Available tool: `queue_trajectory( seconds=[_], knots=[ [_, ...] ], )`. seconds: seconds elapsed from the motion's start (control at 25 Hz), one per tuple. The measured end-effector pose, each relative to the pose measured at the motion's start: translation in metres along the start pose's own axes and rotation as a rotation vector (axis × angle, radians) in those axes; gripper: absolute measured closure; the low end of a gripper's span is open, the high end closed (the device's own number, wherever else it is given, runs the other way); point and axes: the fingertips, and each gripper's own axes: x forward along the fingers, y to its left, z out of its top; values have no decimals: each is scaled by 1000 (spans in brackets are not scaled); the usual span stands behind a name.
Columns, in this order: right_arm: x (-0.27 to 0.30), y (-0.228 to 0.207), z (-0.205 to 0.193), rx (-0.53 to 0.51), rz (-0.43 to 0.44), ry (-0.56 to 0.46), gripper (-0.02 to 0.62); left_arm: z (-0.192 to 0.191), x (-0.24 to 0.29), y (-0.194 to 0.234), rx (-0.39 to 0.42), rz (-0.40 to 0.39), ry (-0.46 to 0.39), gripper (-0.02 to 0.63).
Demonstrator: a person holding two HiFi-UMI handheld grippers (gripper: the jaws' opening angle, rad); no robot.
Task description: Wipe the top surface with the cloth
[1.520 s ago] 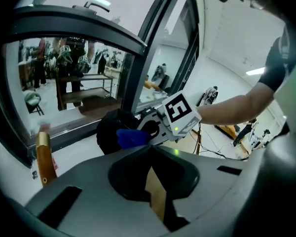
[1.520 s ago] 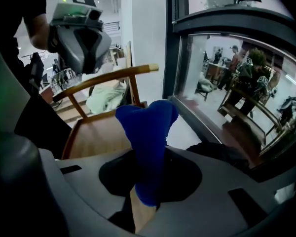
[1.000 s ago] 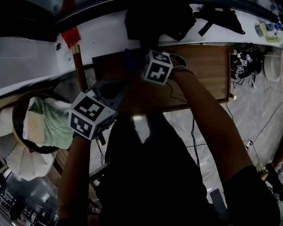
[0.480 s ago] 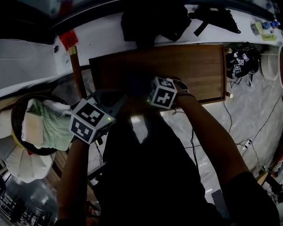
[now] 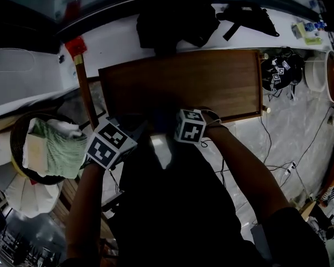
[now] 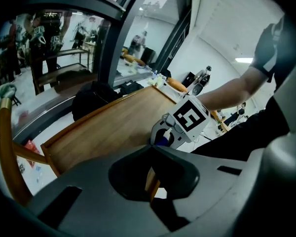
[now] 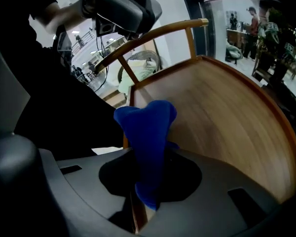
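The wooden table top (image 5: 211,79) lies ahead of me, bare and brown. A blue cloth (image 7: 147,127) sticks up from my right gripper (image 7: 148,154), whose jaws are shut on it. In the head view the right gripper (image 5: 186,124) is at the table's near edge, left of middle. From the left gripper view I see the right gripper (image 6: 170,132) with a bit of blue cloth (image 6: 162,141) just off that edge. My left gripper (image 6: 150,151) is shut with nothing in it, and hangs off the table's near left corner (image 5: 114,141).
A round basket (image 5: 19,143) with green cloth stands low at the left. A curved wooden chair rail (image 7: 148,36) and post (image 5: 83,90) run beside the table's left side. A black bag (image 5: 175,18) lies on the white ledge behind. Cables (image 5: 278,143) cross the floor at right.
The right gripper has come back with the cloth from the table's far left part to its near edge. The left gripper dropped slightly toward me.
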Motion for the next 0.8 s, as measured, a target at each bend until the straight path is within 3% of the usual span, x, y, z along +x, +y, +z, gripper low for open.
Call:
queue_trajectory(
  seconds=[0.4, 0.52, 0.56, 0.64, 0.72, 0.8],
  knots=[
    [2, 22, -11, -32, 105, 49, 506, -22, 25, -19, 43, -42, 163, 595],
    [-4, 16, -5, 15, 139, -26, 506, -15, 25, -14, 52, -23, 163, 595],
    [-12, 6, 0, 37, 118, -74, 506, -8, 23, -9, 51, -2, 145, 595],
    [-39, -32, 10, 38, -2, -147, 506, 13, 20, 5, 38, 53, 85, 595],
    [-68, -78, 20, -22, -162, -150, 506, 35, 15, 22, 15, 112, 27, 595],
    [-91, -119, 28, -79, -269, -132, 506, 54, 13, 35, 3, 155, 8, 595]
  ],
)
